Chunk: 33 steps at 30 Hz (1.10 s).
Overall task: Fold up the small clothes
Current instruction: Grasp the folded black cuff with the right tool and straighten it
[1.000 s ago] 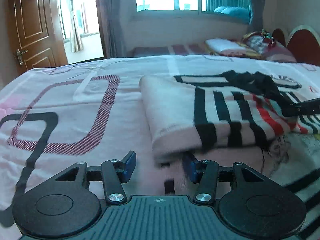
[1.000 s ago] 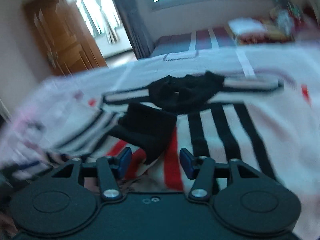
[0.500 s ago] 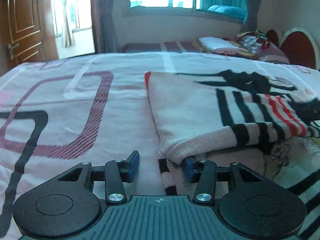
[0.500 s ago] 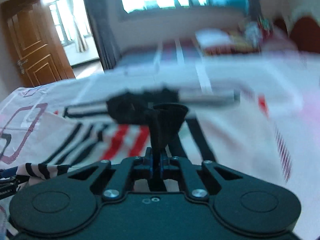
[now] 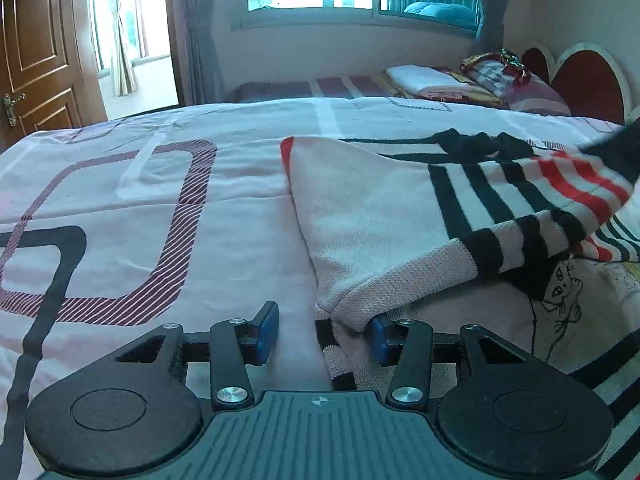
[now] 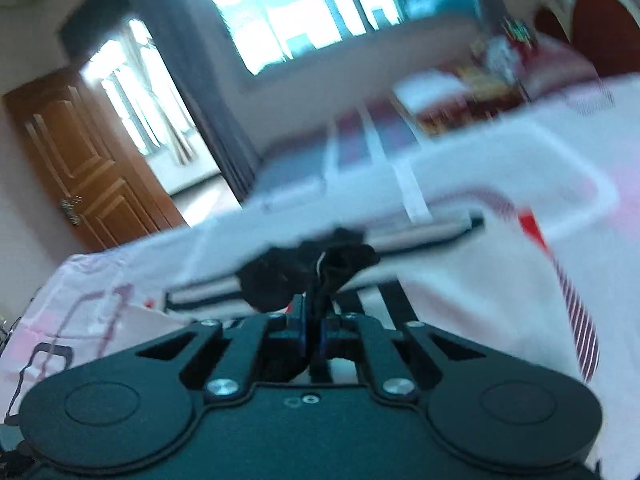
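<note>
Fold in progress: your right gripper (image 6: 313, 330) is clenched on the black cuff (image 6: 320, 276) of the sweater (image 5: 380, 208), its jaws having just closed, with the knit pinched between the pads. Sleeve (image 5: 560, 200) is lifted off the body, striped part hanging across in the left view. Sweater lies on the bed (image 5: 160, 208), folded left edge running toward you, hem corner near the left gripper (image 5: 324, 332).

Left gripper is released: jaws apart, right pad (image 5: 378, 334) touching the hem corner, left pad over bare sheet, nothing pinched.

Next move, I'd judge: carry the sleeve across the body and lay it flat; keep the left one pinning or clear of the hem.

Room: bare sheet to the left of the sweater, plenty of space. Pillows (image 5: 424, 80) and headboard (image 5: 588, 80) far back right, well apart. Right view is blurred, so the far sleeve edge is unclear.
</note>
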Motion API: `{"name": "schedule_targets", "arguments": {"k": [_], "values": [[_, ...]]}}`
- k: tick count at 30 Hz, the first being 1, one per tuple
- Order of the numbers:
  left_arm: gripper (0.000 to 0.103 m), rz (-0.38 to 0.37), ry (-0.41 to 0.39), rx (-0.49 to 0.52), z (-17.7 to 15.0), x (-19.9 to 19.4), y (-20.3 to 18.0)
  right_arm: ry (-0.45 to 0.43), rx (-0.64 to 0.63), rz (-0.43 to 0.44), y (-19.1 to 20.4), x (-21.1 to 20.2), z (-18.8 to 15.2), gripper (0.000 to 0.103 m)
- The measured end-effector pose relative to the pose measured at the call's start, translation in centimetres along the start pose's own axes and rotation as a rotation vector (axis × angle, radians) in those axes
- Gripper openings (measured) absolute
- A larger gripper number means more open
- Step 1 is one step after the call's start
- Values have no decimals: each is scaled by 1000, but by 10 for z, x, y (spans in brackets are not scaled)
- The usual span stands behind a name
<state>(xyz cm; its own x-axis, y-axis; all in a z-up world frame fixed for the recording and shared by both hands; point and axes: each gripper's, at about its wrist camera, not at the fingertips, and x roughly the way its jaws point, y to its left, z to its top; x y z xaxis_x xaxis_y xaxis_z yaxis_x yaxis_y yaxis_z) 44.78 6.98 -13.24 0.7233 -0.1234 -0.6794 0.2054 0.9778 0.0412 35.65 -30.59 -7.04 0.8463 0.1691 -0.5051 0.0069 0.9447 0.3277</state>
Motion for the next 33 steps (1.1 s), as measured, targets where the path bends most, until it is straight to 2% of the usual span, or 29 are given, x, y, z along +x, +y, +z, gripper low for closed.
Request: {"name": "schedule_targets", "arguments": {"k": [2, 5, 8, 9, 10, 12, 15, 17, 18, 20, 21, 22, 24, 26, 29, 31, 33], "values": [[48, 0, 10, 9, 1, 0, -1, 48, -17, -55, -8, 12, -11, 7], [48, -8, 21, 49, 2, -5, -2, 133, 78, -84, -33, 31, -29, 7], [48, -42, 24, 83, -5, -22, 6, 132, 93, -83, -38, 31, -35, 9], [48, -49, 13, 75, -6, -30, 11, 128, 84, -94, -38, 28, -35, 13], [48, -52, -5, 61, -6, -38, 14, 116, 62, -131, -37, 22, -34, 24], [48, -79, -54, 16, 4, -49, 16, 57, 13, -213, -35, 0, -29, 25], [48, -128, -87, 4, 27, -36, -10, 57, -32, -134, -21, -7, -23, 21], [48, -120, -92, 26, 35, -21, -32, 91, -150, -80, 3, 6, -27, 21], [49, -105, -68, 50, 35, -9, -41, 108, -193, -62, 12, 12, -30, 22], [54, -68, 14, 84, 23, 17, -49, 142, -253, -60, 19, 23, -38, 20], [58, -70, -23, 96, 18, 15, -48, 162, -278, -90, 17, 29, -43, 18], [58, -78, -19, 108, 18, 14, -46, 190, -282, -122, 9, 34, -48, 16], [58, -98, 0, 94, 27, 11, -41, 192, -240, -103, -7, 29, -46, 15], [58, -106, -40, 76, 36, 9, -35, 182, -226, -108, -8, 25, -37, 22], [58, -109, -54, 60, 51, 24, -35, 121, -190, -56, 1, 33, -20, 22], [62, -86, -12, 82, 54, 45, -41, 109, -188, -28, 13, 49, -15, 22], [66, -78, -5, 96, 55, 51, -43, 153, -221, -21, 24, 73, -19, 19]]}}
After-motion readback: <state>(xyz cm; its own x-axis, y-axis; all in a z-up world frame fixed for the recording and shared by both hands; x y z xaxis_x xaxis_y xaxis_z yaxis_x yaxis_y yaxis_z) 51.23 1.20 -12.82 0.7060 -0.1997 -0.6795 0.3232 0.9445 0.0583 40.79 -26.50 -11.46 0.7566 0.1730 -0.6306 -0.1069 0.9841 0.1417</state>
